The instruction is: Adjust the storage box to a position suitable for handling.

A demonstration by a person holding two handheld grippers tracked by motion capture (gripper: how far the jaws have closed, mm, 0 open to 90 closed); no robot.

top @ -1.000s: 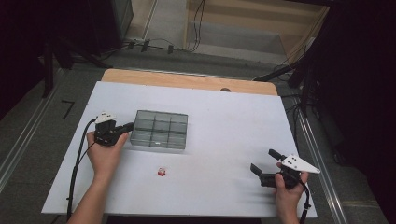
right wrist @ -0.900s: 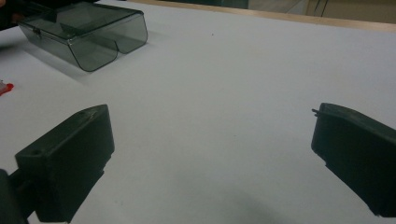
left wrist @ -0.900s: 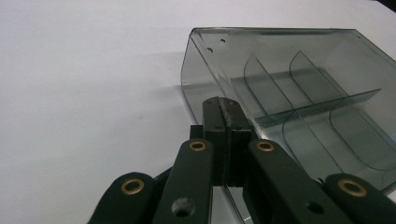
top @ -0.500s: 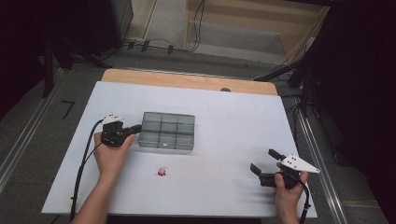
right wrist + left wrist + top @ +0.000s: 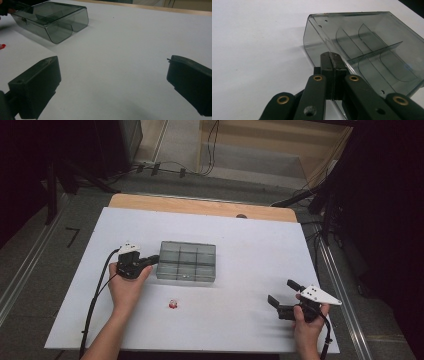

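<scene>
Left gripper (image 5: 150, 260) clamped on clear box (image 5: 186, 261) wall, box slid right since earlier, right gripper (image 5: 284, 296) wide open, empty, near box's right.

Smoky grey see-through box (image 5: 186, 261); white table (image 5: 250, 245); small red-white item (image 5: 173, 304); black claws, brass rivets.

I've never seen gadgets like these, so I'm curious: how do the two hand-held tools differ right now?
The left tool has its jaws shut, while the right tool has its jaws wide apart. The left tool's tips are at the left edge of the smoky clear box, pinching its wall as far as the left gripper view shows; the right tool holds nothing and sits well away from the box, near the table's right front corner. Both are black, cabled and held in a hand.
</scene>
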